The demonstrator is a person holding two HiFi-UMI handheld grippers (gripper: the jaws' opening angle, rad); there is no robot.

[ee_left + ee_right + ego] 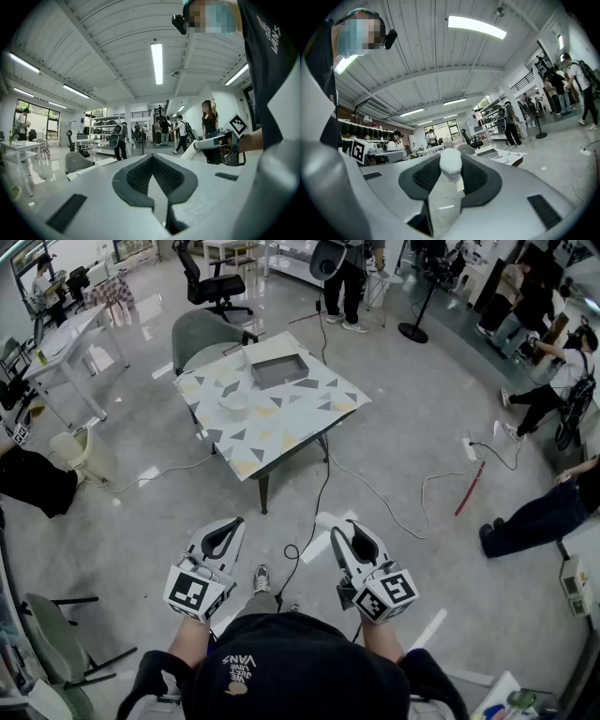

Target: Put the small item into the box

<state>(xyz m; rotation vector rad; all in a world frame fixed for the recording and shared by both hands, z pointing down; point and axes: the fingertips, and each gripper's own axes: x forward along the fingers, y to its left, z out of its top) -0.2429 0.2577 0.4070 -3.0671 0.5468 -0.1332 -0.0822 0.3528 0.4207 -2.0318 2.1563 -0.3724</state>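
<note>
A small clear bottle with a white cap [451, 164] sticks out between the jaws of my right gripper [452, 174], which is shut on it; the cap [327, 520] also shows in the head view, ahead of the right gripper [334, 527]. My left gripper [226, 527] is held level beside it, shut, with nothing between its black pads [140, 176]. Both are far from the grey box [279, 369], which lies open at the back of the patterned table [281, 432]. A white bowl-like item [234, 401] sits on the table's left part.
A grey chair [202, 334] stands behind the table. Black and white cables [375, 491], a power strip [471, 448] and a red stick [471, 488] lie on the floor to the right. Several people stand around the room's edges, with desks at the left.
</note>
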